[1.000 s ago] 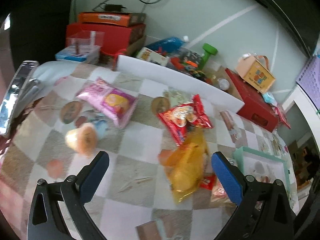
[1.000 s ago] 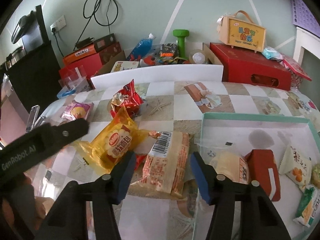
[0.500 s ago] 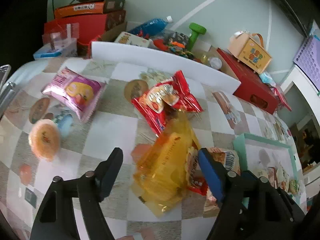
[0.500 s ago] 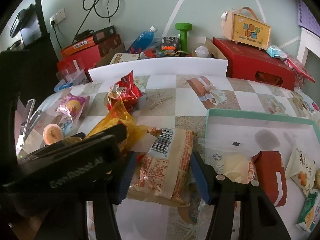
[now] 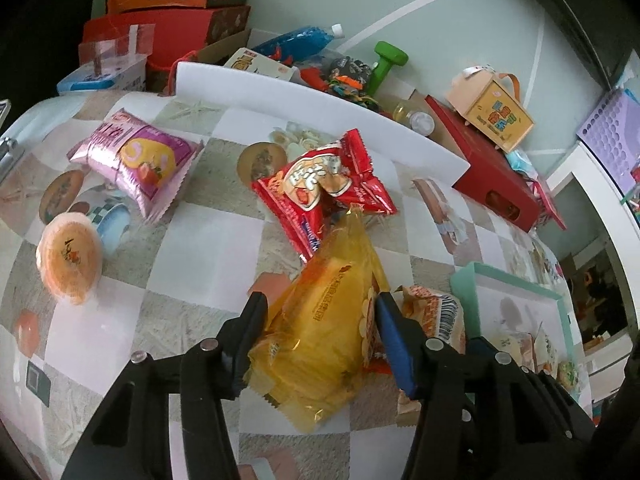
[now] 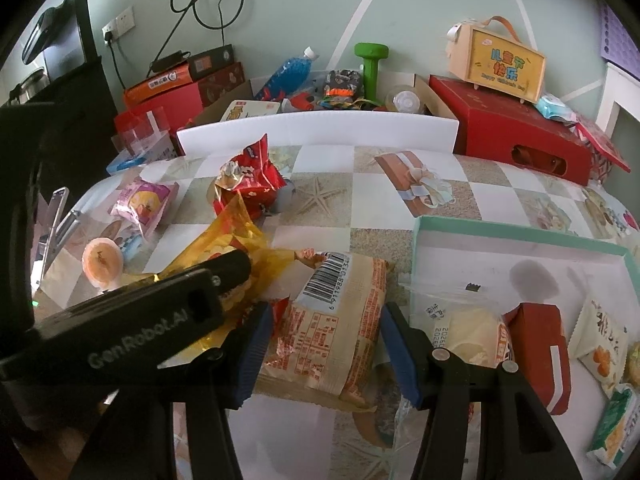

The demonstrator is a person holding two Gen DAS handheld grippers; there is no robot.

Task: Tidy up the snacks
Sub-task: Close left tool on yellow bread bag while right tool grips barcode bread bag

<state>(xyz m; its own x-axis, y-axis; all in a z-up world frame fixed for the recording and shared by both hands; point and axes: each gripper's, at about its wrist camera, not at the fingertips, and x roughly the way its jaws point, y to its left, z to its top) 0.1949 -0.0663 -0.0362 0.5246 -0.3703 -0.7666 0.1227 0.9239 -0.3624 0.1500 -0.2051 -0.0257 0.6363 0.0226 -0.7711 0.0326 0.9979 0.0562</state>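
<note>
On our checkered tablecloth (image 5: 208,248), beside the teal tray (image 6: 520,236), our left gripper (image 5: 320,312) is closing around a yellow snack bag (image 5: 328,320); our right gripper (image 6: 326,328) straddles a beige barcode packet (image 6: 332,320), pads apart.

My left gripper (image 5: 320,316) tilts steeply down toward the worktop (image 5: 208,248), its jaws closing on the yellow snack bag (image 5: 320,340) that sits between the blue pads, both of which meet the wrapper's sides. My right gripper (image 6: 326,340) angles down likewise beside it, jaws partly apart and straddling the beige barcode packet (image 6: 332,320), pads at its edges. In the right wrist view, the left gripper's black body crosses the lower left.
</note>
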